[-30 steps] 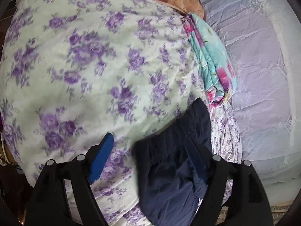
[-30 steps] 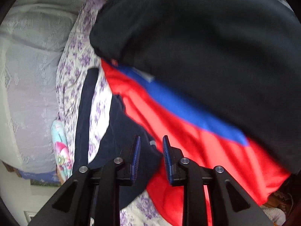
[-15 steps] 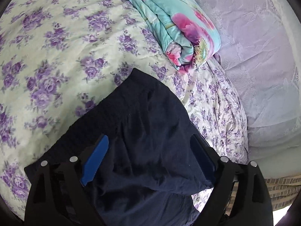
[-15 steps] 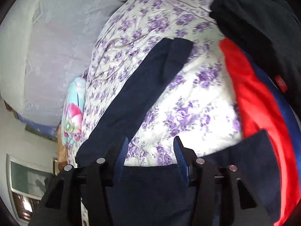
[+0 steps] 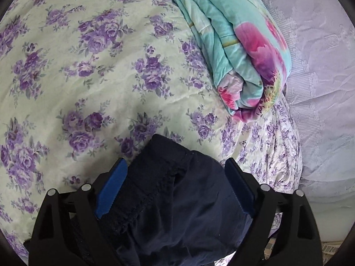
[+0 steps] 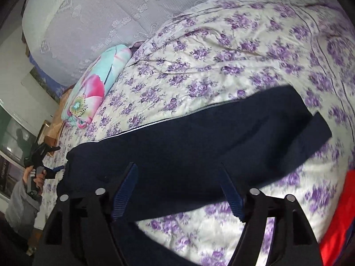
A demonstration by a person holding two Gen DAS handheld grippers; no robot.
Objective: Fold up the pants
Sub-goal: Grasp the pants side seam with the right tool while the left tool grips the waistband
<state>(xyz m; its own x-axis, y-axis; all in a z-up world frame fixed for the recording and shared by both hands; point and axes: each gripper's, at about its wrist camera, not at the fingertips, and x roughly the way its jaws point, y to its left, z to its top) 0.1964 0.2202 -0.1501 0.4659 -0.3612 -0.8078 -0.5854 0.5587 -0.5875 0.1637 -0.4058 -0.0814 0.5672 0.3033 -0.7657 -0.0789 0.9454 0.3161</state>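
Dark navy pants [image 6: 199, 137] lie spread across the purple-flowered bedspread [image 6: 221, 51], their legs reaching to the right. In the left wrist view the waistband end of the pants [image 5: 177, 188] lies bunched between the blue pads of my left gripper [image 5: 176, 168], which is open just above the cloth. My right gripper [image 6: 178, 170] is open too, its pads wide apart over the near edge of the pants. The left gripper also shows in the right wrist view [image 6: 47, 171] at the pants' left end.
A rolled turquoise and pink quilt [image 5: 239, 44] lies beyond the pants near the bed's edge, seen too in the right wrist view [image 6: 95, 88]. A pale lace cover [image 5: 321, 66] lies past it. A red and blue garment [image 6: 339, 217] lies at the right.
Both grippers have moved from the garment pile to the navy pants. The right gripper has opened wide. The left gripper has pulled back toward the waistband's end.
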